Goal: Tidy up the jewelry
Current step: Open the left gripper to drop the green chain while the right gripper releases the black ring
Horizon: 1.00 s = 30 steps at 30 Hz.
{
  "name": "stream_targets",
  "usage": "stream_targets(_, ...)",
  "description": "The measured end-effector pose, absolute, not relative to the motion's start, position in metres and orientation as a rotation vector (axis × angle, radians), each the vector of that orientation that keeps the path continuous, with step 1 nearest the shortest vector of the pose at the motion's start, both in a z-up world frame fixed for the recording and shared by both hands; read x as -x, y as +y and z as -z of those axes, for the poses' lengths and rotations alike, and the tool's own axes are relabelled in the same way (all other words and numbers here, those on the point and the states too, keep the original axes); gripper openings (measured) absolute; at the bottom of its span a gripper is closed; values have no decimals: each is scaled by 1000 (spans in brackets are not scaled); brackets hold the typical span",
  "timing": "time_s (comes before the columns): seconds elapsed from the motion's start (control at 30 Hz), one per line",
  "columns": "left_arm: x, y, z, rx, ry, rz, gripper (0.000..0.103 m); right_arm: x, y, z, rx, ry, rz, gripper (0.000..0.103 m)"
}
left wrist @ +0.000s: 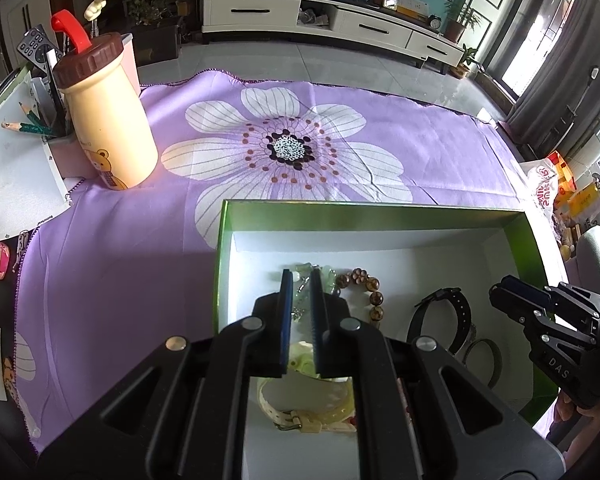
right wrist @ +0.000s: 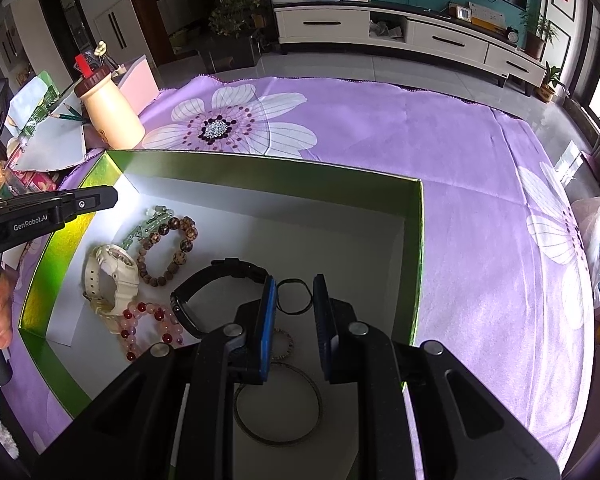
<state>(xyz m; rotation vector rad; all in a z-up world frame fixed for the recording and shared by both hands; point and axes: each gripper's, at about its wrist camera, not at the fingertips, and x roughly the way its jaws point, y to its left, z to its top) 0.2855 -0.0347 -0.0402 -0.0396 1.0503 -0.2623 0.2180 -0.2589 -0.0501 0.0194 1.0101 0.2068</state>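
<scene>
Green-walled box (right wrist: 416,240) on purple cloth (right wrist: 440,152) holds our bracelets and watches; our left gripper (left wrist: 302,280) hovers closed and empty over green beads (left wrist: 328,276), our right gripper (right wrist: 296,286) slightly parted around nothing above a black ring (right wrist: 295,296), so we should lower slowly.

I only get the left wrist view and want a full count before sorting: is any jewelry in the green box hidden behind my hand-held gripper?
Observer: Yes, a red and pink bead bracelet lies beside the cream watch.
Operator: Anything past the black watch?
Observer: A thin black ring lies flat just right of it.
Operator: Is the right hand-held gripper holding anything?
Observer: No, its jaws stand apart, gripping nothing.
</scene>
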Motion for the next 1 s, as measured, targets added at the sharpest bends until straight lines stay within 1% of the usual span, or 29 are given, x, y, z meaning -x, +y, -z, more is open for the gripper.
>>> stream_targets(0.4, -271, -42, 31, 44, 1039, 290, 9, -214, -256, 51, -9, 1009, -203, 19)
stream_targets(0.43, -269, -42, 28, 42, 1032, 292, 11, -212, -257, 50, -14, 1011, -204, 18)
stream_targets(0.6, -264, -42, 18, 41, 1017, 287, 13, -208, -256, 50, -5, 1019, -196, 19)
stream_targets(0.83, -264, -41, 16, 50, 1022, 280, 24, -209, -261, 44, -27, 1010, -194, 19)
stream_targets(0.93, -262, -43, 14, 44, 1019, 283, 36, -209, -263, 42, -34, 1008, -192, 19)
stream_targets(1.0, -261, -45, 13, 41, 1016, 285, 42, -209, -265, 42, -35, 1007, -189, 19)
